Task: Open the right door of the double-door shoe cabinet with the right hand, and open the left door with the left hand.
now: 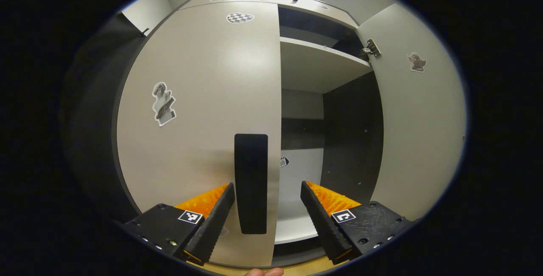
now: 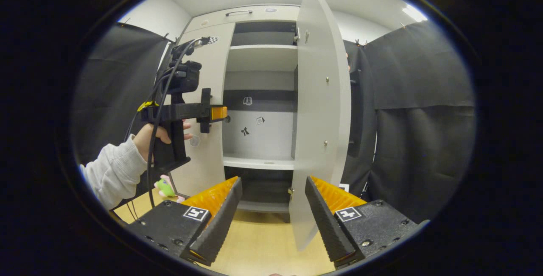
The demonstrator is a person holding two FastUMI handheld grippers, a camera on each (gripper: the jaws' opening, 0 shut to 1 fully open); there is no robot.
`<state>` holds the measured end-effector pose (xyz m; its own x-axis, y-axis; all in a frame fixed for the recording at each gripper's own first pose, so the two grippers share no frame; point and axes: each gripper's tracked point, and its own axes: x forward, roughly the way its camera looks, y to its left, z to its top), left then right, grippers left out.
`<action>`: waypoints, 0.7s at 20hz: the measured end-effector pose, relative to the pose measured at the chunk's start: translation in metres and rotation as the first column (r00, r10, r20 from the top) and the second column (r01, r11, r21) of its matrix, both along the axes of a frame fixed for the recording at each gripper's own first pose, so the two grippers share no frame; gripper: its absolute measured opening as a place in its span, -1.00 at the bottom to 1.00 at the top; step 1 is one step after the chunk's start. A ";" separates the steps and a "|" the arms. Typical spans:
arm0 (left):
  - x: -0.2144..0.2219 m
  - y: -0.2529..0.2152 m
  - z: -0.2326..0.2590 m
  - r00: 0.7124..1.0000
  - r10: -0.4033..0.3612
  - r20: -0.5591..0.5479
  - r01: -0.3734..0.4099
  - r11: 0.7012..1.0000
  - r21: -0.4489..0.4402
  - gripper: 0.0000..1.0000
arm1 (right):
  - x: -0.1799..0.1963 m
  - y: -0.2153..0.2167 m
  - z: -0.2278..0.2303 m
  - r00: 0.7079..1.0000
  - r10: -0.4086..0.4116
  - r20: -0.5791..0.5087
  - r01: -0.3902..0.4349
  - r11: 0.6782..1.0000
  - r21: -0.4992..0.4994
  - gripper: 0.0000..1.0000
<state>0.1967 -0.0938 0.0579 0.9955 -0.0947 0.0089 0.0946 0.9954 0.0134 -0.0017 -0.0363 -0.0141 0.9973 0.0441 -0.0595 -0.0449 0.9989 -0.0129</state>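
- Shoe cabinet (image 2: 258, 98) doors are the job: the right door (image 2: 316, 115) already stands wide open, and the left door (image 1: 199, 110) looks shut.
- On the left door, near its inner edge, sits the dark handle (image 1: 251, 182).
- In the left gripper view, the left gripper (image 1: 267, 208) has its fingers spread apart, one on each side of that handle, holding nothing yet.
- In the right gripper view, the right gripper (image 2: 273, 208) is back from the cabinet, fingers apart and empty, with the right door's edge between them but farther off.
- The step now seems to be grabbing the handle: move in straight, close both fingers on it, then pull in a curve away from the cabinet.
- The shelf (image 1: 322, 62) inside the cabinet is bare.
- The wooden floor (image 2: 263, 242) in front of the cabinet gives the left door room to swing.
- Next to the left door hangs a black cloth wall (image 2: 110, 81), so swing slowly.
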 end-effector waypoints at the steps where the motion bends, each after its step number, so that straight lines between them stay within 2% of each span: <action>1: 0.000 0.000 0.001 1.000 0.001 0.003 -0.001 1.000 0.002 0.87 | 0.002 0.002 0.000 1.000 0.006 -0.001 -0.006 1.000 0.004 0.87; 6: 0.002 0.011 -0.001 1.000 0.024 -0.002 -0.024 1.000 0.002 0.82 | 0.007 0.010 0.000 1.000 0.027 0.004 -0.027 1.000 -0.010 0.87; 8: 0.003 0.021 -0.001 0.998 0.058 0.002 -0.058 0.998 0.002 0.43 | 0.007 0.011 -0.001 1.000 0.028 0.004 -0.028 0.999 -0.015 0.87; 9: 0.003 0.023 -0.001 0.998 0.057 -0.002 -0.057 0.998 -0.006 -0.03 | 0.007 0.011 -0.003 1.000 0.030 0.000 -0.030 0.999 -0.015 0.87; 11: -0.005 0.016 -0.001 1.000 0.022 -0.014 -0.022 1.000 -0.022 -0.13 | 0.008 0.011 -0.004 0.999 0.032 -0.003 -0.032 0.999 -0.011 0.87; 12: 0.003 0.016 -0.002 1.000 0.019 -0.014 -0.020 1.000 -0.017 -0.46 | 0.008 0.011 -0.005 0.999 0.032 -0.004 -0.032 0.999 -0.009 0.87; 13: 0.004 0.017 -0.005 1.000 0.017 -0.017 -0.017 1.000 -0.007 -0.40 | 0.008 0.012 -0.006 0.999 0.033 -0.006 -0.033 0.999 -0.008 0.87; 14: 0.002 0.016 -0.004 1.000 0.013 -0.016 -0.013 1.000 -0.010 -0.53 | 0.007 0.012 -0.006 0.999 0.035 -0.006 -0.035 0.999 -0.006 0.87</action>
